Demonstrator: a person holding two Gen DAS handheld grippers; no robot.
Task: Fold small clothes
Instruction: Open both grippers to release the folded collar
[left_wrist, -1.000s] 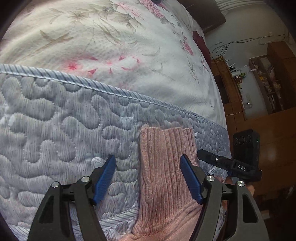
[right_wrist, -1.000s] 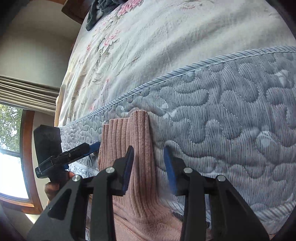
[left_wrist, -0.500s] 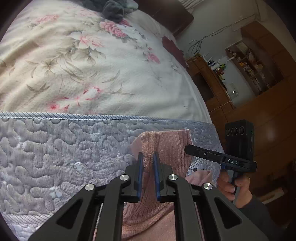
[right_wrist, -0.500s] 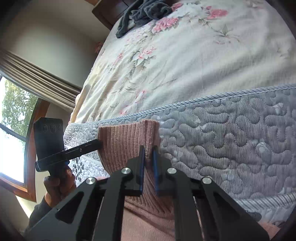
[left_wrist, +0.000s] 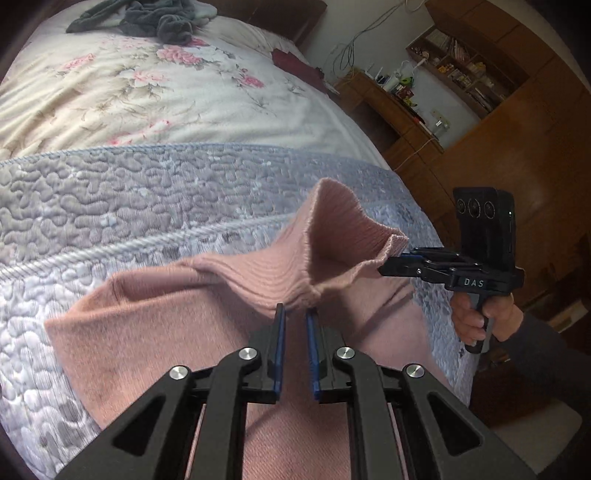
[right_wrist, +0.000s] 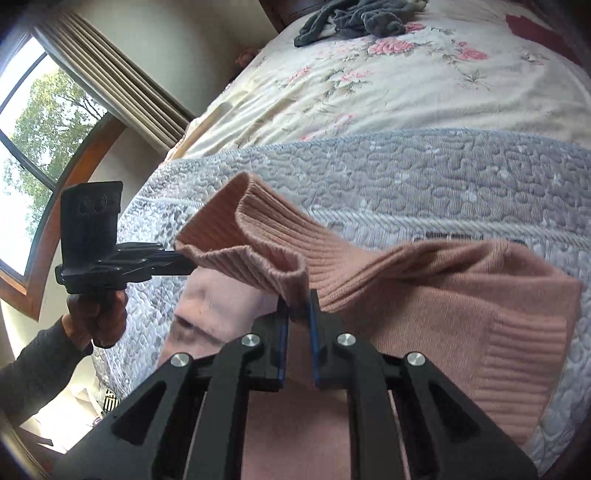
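1. The left gripper (left_wrist: 295, 314) is pinching the ribbed hem of the pink sweater (left_wrist: 177, 332), its blue pads nearly together on a bunched fold.
2. The right gripper (right_wrist: 297, 306) is nipping the same hem at the other corner, fingers just as narrow.
3. The sweater is lying on the grey quilted cover (left_wrist: 110, 199) of the bed, its hem lifted between both grippers.

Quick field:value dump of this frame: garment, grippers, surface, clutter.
garment: pink ribbed sweater, ribbed hem end lifted off the bed, body lying on the quilt
left gripper: shut on the hem, one corner
right gripper: shut on the hem, other corner
surface: grey-blue quilted cover over a floral bedspread
clutter: dark grey clothes pile at the far end of the bed
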